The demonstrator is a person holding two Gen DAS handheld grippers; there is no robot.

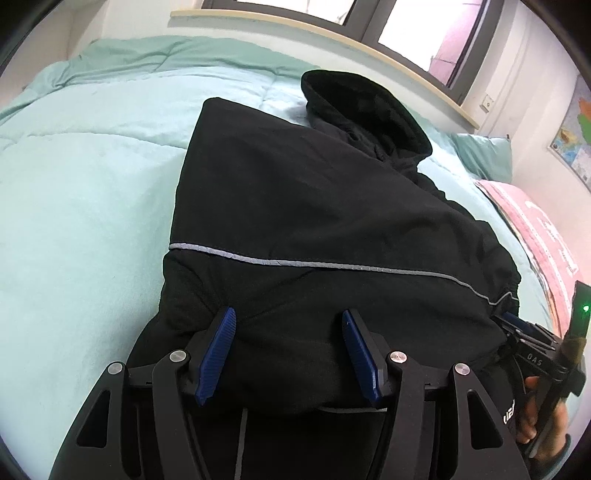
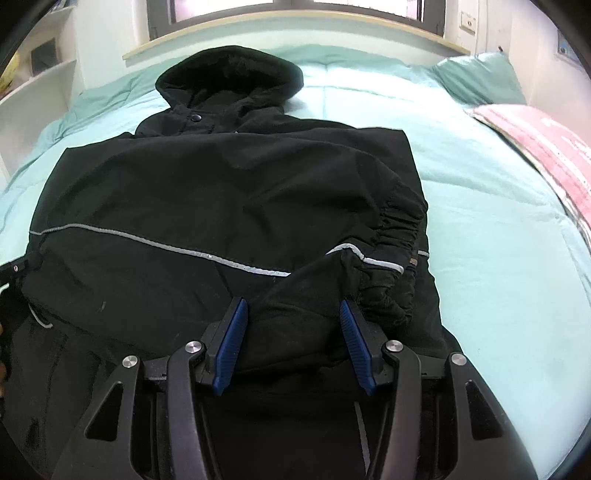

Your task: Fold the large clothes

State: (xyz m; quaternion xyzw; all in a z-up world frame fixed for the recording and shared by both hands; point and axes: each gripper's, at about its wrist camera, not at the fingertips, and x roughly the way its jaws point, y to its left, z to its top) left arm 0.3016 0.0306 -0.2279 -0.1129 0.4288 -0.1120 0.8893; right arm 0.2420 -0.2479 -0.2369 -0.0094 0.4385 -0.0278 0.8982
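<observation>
The black hooded jacket [image 2: 221, 192] with thin grey reflective stripes lies partly folded on the mint-green bed cover [image 2: 498, 240], its hood toward the window.

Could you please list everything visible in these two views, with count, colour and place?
jacket: one, black with grey reflective stripes, spread on the bed, hood toward the window
bedcover: one, mint green, under the jacket
pillow: one, green, far right corner of the bed
blanket: one, pink with white print, right edge of the bed
window: one, dark frame, behind the bed
shelves: white, far left
poster: one, colourful, right wall
left tongs: blue pads, jacket fabric bunched between them
right tongs: blue pads, around a fold near the cuff
hand: one, holding the right tongs
</observation>
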